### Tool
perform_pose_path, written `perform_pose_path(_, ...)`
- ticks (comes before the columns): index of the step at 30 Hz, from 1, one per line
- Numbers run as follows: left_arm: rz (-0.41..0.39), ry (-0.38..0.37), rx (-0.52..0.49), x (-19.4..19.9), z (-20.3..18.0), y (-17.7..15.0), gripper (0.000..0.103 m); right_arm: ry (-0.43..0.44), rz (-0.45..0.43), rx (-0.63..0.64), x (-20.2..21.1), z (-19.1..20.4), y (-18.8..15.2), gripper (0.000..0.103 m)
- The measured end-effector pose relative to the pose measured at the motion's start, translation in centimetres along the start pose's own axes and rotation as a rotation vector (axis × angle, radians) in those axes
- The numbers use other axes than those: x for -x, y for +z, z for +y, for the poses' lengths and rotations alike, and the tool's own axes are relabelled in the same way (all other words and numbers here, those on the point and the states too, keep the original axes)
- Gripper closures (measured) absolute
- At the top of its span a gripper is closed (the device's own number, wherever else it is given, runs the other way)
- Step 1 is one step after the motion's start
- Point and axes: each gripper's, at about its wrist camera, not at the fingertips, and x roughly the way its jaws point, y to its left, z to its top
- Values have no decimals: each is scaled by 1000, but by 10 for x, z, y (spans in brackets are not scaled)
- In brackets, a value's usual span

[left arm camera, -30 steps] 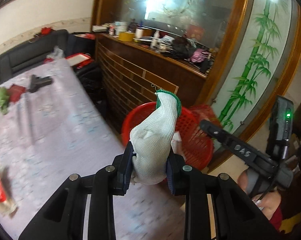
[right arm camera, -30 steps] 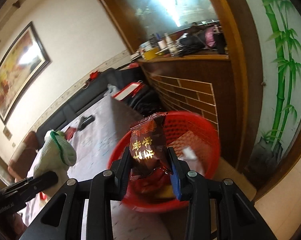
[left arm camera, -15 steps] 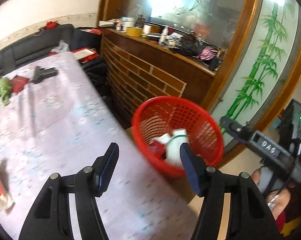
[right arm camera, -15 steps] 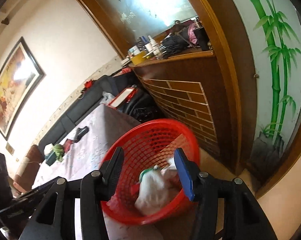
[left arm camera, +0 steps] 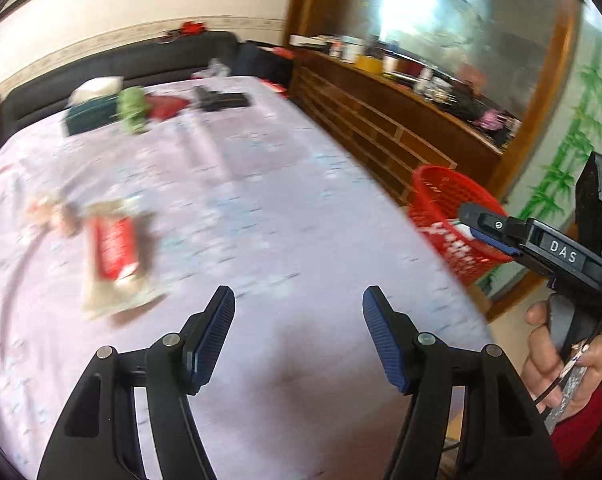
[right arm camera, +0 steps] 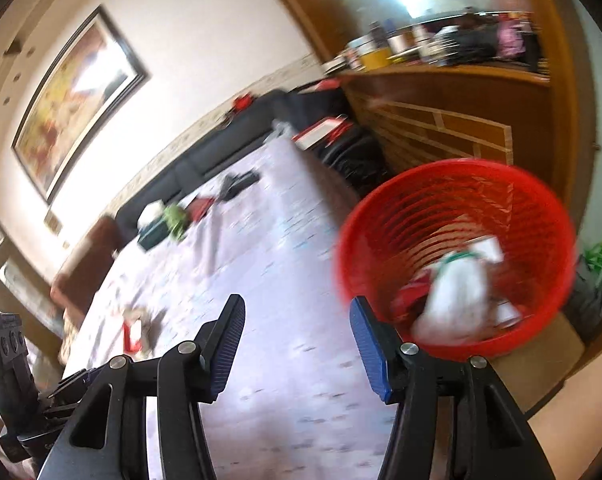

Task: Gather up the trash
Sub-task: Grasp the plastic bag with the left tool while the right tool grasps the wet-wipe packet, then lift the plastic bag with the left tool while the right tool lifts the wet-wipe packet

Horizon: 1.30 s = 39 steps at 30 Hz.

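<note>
one glove (right arm camera: 453, 300) now inside one red basket (right arm camera: 541, 216)

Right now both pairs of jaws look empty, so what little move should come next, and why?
Probably swing the left gripper toward the red-and-white wrapper lying on the table cloth. Both pairs of jaws stand open with nothing between them, the white glove already lies in the red basket, and that wrapper is the nearest piece of trash ahead of the left jaws.
</note>
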Motion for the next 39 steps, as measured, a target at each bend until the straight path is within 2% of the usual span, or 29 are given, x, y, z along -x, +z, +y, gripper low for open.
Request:
perform_pose_path(10,-16,137,199,39,114,-39,37,93,147,161,-55,102,-35,43)
perform_pose_path(16,-56,171,324,63,168,-53,37,139,239,238,-97,167,-45,35)
perform_pose_path(19,-78,187,373,75,190,-58,37,151,290,270,-131,202,-48,34)
perform_pose_path(25,-95,202,426,87,216,-66,36,130,385,302,-196,250,-58,32)
perform_pose_path(29,-93,207,452,90,227,-66,36,62,412,357,-224,270,-69,31)
perform_pose_path(30,-93,208,456,90,229,-65,36,47,418,367,-228,273,-72,33)
perform_pose_path(31,-91,211,456,89,230,-63,36,23,419,381,-232,275,-74,48)
perform_pose_path(34,-84,222,453,85,230,-52,36,29,415,390,-234,274,-73,60)
perform_pose_path(39,-77,248,464,73,230,-21,36,60,314,366,-233,265,-48,61)
